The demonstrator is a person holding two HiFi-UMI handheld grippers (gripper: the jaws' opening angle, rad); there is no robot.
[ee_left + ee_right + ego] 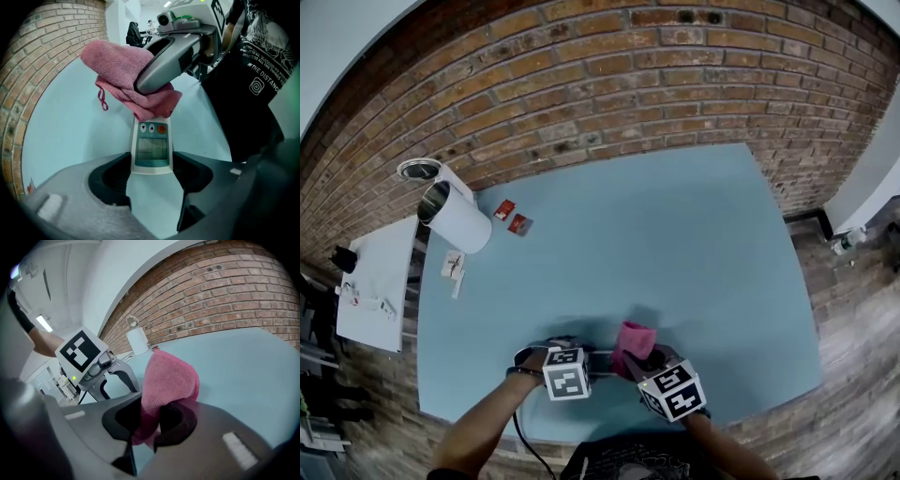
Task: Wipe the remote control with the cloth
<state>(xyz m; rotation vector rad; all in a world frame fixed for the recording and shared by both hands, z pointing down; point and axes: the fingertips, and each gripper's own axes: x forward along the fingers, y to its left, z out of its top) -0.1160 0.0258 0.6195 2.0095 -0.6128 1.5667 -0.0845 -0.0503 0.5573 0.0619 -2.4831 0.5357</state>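
Now: wipe under way, by my reading. The remote control [151, 147] is white, with a small screen and, beyond it, two arrow buttons and an orange one. It sits low at the desk [694, 234]; I cannot tell whether it rests flat on it.

The left gripper [152, 187] is at the remote's screen end, jaws closed onto its two long edges, pinching it. The right gripper [149, 430] is at the remote's opposite end, jaws pressed onto a fold of the pink cloth [169, 378], with nothing else between them.

The cloth is bunched over the far end of the remote, covering everything beyond the button row. In the head view both grippers are close together, the remote bridges them, and the cloth is at its right end.

Progress, judged: the far end is under the cloth and likely being rubbed. The screen, buttons and gripped end lie bare. Left to do: draw the cloth along toward the screen, then do the part between the left jaws, which would need a re-grip.
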